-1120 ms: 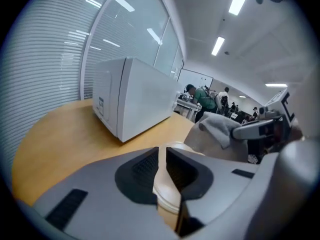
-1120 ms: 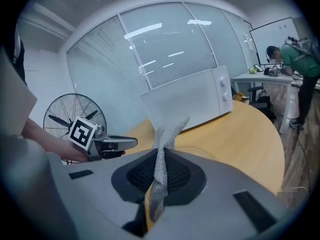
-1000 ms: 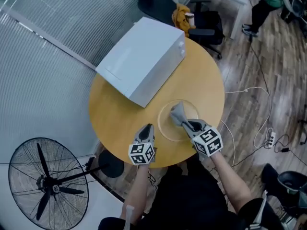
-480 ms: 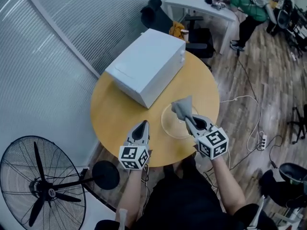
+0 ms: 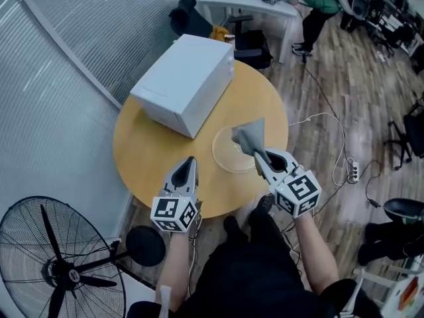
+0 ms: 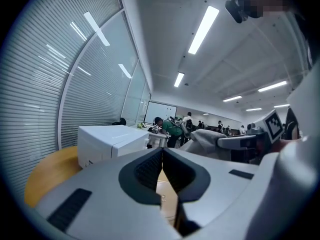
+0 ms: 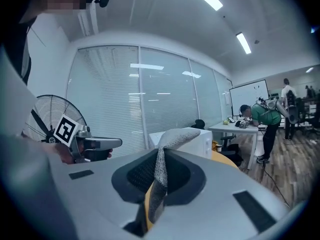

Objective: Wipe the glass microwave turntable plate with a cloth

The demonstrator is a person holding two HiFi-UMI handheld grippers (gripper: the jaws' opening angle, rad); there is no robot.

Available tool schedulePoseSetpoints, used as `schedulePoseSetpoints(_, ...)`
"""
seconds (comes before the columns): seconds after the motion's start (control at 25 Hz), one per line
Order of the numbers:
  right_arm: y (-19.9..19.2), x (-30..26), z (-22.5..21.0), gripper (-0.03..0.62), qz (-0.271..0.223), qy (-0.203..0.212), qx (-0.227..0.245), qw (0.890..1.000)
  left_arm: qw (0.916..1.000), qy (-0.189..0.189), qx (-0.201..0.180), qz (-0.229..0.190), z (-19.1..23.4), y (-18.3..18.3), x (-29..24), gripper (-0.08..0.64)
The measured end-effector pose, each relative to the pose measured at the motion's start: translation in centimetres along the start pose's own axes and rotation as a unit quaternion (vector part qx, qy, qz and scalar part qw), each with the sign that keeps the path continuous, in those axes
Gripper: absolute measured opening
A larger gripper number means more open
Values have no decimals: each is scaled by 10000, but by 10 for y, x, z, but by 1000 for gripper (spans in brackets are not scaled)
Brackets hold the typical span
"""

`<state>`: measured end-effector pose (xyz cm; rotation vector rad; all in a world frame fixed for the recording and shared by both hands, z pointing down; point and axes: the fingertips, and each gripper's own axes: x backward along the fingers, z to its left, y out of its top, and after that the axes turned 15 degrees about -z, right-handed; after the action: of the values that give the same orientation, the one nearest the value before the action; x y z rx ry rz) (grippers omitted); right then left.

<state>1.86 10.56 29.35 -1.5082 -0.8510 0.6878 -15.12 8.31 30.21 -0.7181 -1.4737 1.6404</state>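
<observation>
Cloth (image 5: 250, 135) clamped in right gripper (image 5: 258, 154), over plate (image 5: 223, 157)

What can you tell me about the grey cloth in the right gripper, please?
The grey cloth is a soft, finely textured piece, pinched edge-on between the shut jaws of the right gripper. Its free end stands up past the jaws and flops forward in a rounded fold. From the head view it hangs over the round clear glass plate; only the jaws seem to touch it.
</observation>
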Motion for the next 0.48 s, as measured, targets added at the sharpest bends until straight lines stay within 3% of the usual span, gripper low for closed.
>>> schedulePoseSetpoints(0.48, 16, 18, 7, 23, -178, -195, 88, 9996, 9990, -366, 213, -114, -26, 30, 11, -2)
